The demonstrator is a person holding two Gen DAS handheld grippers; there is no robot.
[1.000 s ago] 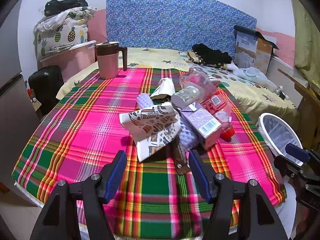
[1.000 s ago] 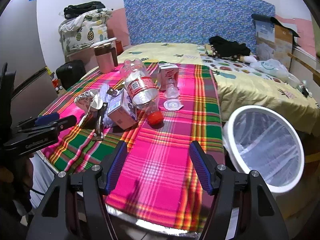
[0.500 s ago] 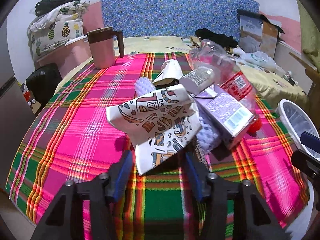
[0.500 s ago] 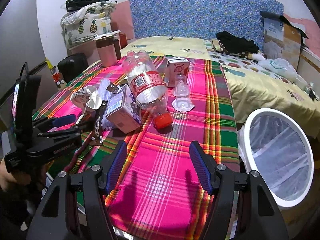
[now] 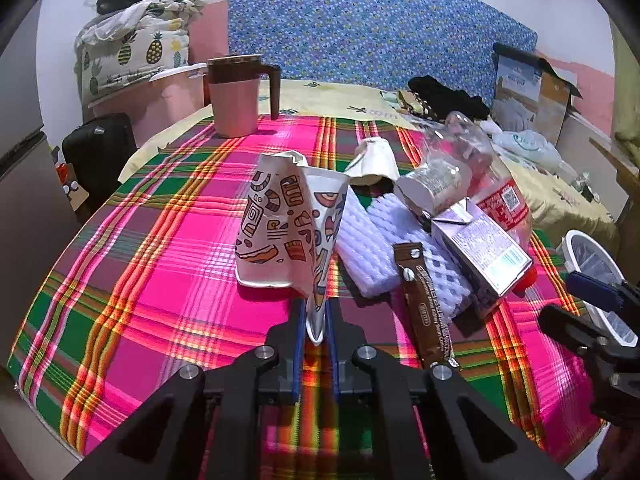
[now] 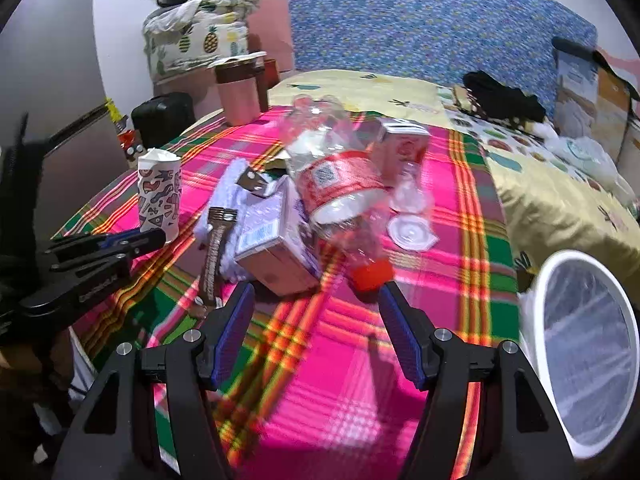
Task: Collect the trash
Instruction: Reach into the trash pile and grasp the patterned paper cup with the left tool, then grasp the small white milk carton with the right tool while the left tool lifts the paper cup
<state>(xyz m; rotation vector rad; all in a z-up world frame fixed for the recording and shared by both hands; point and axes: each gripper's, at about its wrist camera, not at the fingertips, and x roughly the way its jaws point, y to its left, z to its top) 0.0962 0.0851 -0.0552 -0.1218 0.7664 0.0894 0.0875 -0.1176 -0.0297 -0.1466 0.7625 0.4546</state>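
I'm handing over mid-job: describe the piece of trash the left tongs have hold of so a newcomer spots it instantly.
On the pink-and-green plaid tablecloth, look at the left edge of the litter pile. There stands a crushed white paper cup with colourful doodle print, pinched at its rim by the left tongs. It is the only patterned item there.

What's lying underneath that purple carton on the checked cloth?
The purple rectangular carton rests on white foam netting sleeves, with a clear red-capped plastic bottle leaning over it. Whatever else sits beneath the carton is covered.
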